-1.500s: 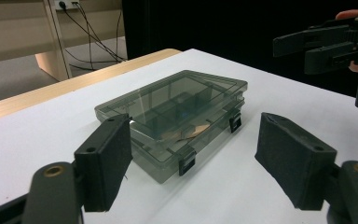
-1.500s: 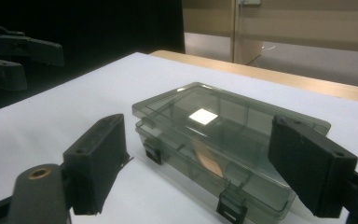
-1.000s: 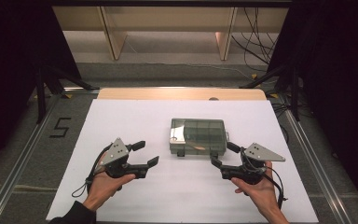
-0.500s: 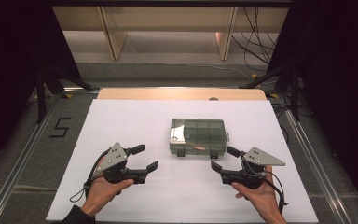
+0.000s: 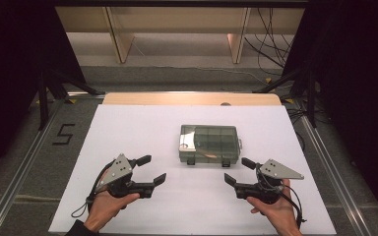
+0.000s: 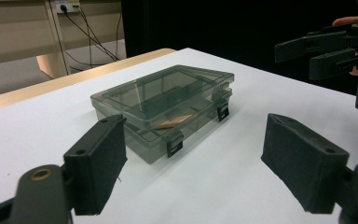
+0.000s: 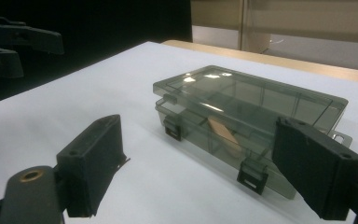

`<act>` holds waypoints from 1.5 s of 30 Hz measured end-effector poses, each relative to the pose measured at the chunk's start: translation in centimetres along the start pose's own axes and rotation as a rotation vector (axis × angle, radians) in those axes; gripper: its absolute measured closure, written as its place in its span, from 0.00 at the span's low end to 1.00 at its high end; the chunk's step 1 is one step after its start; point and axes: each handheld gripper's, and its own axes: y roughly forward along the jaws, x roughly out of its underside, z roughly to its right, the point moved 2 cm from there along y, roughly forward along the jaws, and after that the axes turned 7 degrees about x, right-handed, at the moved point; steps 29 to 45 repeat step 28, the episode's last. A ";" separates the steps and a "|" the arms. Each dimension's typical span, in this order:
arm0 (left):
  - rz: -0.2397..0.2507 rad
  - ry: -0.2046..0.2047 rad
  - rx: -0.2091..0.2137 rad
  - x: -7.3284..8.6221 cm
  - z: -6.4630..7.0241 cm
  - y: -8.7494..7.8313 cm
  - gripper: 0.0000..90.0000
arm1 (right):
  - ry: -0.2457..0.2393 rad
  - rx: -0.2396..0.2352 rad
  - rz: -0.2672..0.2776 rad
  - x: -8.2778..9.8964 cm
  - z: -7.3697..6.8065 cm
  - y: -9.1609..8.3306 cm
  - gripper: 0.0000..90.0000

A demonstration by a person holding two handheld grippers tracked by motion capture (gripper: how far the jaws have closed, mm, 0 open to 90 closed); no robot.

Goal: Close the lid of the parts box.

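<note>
Grey-tinted plastic, see-through, makes up the compartment box (image 5: 208,143) that lies flat near the middle of the white counter (image 5: 142,123), its lid down and its two dark latches (image 6: 175,147) on the side that faces the person. Through the lid the dividers show, and a small tan piece (image 7: 221,131) lies in one compartment close to the latch side; what it is cannot be told.

On the near left, the left hand-held gripper (image 5: 150,169) rests low over the counter in the person's left hand (image 5: 106,206), pointing toward the box and well short of it. Its jaws have just been opening and now stand wide apart with nothing between them; in the left gripper view the box sits beyond the two black pads (image 6: 100,168), untouched.

On the near right, the right hand-held gripper (image 5: 238,171) is held in the right hand (image 5: 273,209), likewise aimed at the box's latch side and apart from it. Its jaws are spread wide and empty; in the right gripper view the box's near right corner lies just past one pad (image 7: 314,165), with no contact visible.

Both grippers carry a grey three-cornered plate on top.
</note>
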 end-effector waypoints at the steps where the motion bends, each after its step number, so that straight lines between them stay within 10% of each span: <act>1: -0.004 0.008 0.000 0.0 0.0 -0.2 0.23 | 0.011 -0.005 -0.001 0.0 -0.1 0.0 0.19; 45: -0.002 0.018 -0.001 0.1 0.2 -0.5 0.22 | 0.001 0.001 0.010 0.0 -0.2 -0.1 0.19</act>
